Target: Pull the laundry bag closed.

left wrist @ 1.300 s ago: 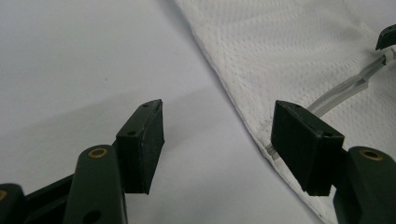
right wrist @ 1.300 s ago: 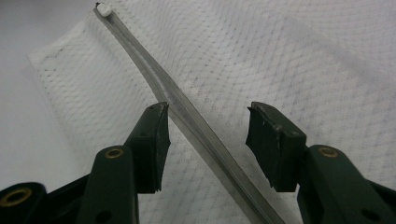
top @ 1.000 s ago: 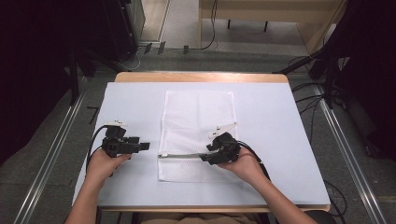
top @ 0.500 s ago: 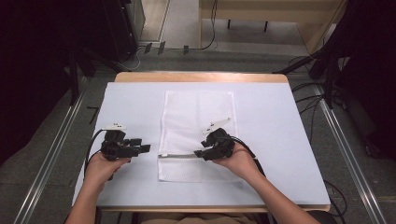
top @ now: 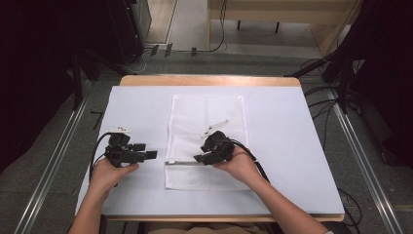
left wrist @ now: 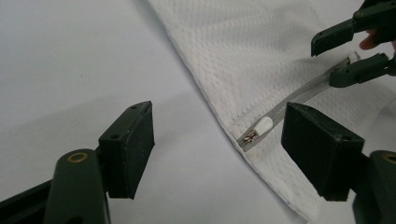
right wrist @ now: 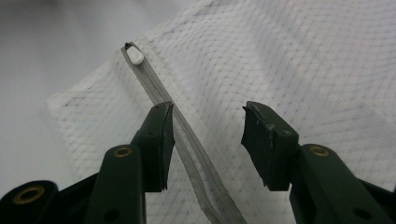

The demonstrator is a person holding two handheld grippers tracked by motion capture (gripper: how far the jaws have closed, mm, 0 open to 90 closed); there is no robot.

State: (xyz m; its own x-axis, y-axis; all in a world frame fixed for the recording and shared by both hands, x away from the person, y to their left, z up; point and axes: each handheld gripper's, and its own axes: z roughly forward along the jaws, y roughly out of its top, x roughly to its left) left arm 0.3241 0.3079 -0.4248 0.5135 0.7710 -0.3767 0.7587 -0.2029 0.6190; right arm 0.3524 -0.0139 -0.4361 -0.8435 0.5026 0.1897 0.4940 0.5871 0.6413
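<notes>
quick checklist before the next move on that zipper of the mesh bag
1. Mesh bag lies flat on the table: ok.
2. Zipper runs straight across the bag, with its white pull at the end near the left gripper: ok.
3. Left gripper open; its jaws have just been opening and nothing is between them: ok.
4. Left gripper lined up on the pull: not ok, it is still off the bag's edge.
5. Right gripper over the zipper, jaws apart after closing a little, no pad pressing on the tape: ok.
6. Zipper shut along its length: cannot tell.
</notes>
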